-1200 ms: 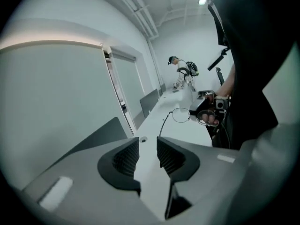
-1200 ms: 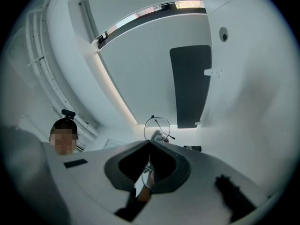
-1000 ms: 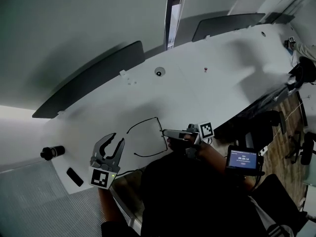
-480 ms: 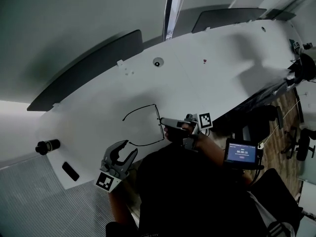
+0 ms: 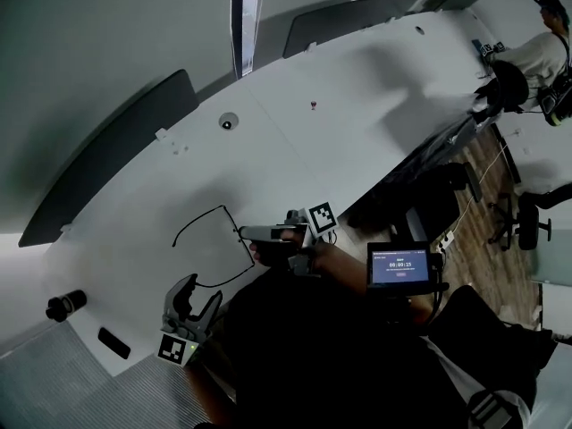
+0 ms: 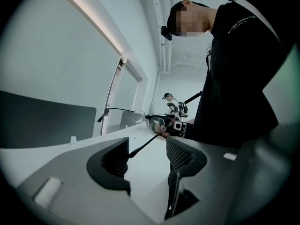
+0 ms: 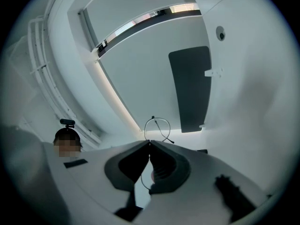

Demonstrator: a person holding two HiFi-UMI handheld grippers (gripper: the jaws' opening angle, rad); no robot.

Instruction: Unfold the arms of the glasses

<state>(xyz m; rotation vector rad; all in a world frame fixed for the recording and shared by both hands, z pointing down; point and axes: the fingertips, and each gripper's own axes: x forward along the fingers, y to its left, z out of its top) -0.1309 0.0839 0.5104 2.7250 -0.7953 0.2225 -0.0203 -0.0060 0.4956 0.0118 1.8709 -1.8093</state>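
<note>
The thin wire glasses point(image 5: 207, 242) hang just above the white table point(image 5: 357, 105) with both arms spread out. My right gripper point(image 5: 244, 233) is shut on their front by the lenses; in the right gripper view its jaws point(image 7: 149, 145) meet on the wire rim point(image 7: 157, 125). My left gripper point(image 5: 200, 291) sits low at the table's near edge, and its jaws are opening. In the left gripper view the glasses point(image 6: 151, 122) are ahead, and the near arm's tip point(image 6: 132, 153) shows between the wide jaws point(image 6: 146, 146), untouched by the pads.
A black cylinder point(image 5: 65, 305) and a small flat black object point(image 5: 113, 342) lie at the table's left end. Dark partitions point(image 5: 107, 168) line the far edge. A screen device point(image 5: 399, 264) sits by my right forearm. Chairs and another person point(image 5: 536, 52) are at the far right.
My left gripper has dropped back toward the table's near edge, away from the glasses, with its jaws wider. The right gripper still holds the glasses; the head view has swung.
</note>
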